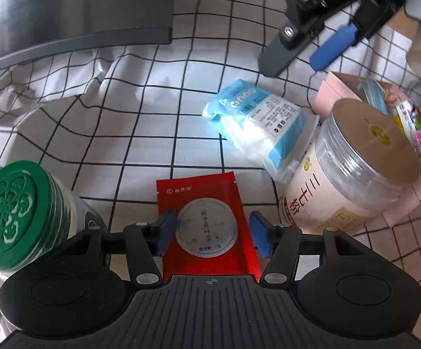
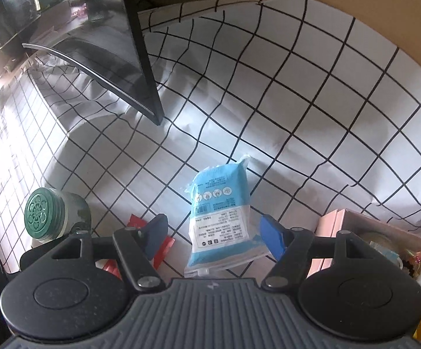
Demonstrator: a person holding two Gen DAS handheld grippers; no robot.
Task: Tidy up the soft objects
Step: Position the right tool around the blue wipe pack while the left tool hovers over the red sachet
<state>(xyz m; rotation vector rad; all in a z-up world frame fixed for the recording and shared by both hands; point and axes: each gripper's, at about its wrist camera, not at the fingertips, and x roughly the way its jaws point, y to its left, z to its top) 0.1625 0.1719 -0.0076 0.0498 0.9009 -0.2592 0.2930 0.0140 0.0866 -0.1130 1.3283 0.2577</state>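
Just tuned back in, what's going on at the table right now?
A person is sorting soft packets with two handheld grippers on the checked tablecloth. The left gripper is open, its blue pads on either side of the red tea sachet, which lies flat; it isn't clamped yet. The right gripper is open too, above the blue tissue pack, which lies on the cloth next to the pink box. The green-lidded jar and the gold-lidded jar stand untouched.
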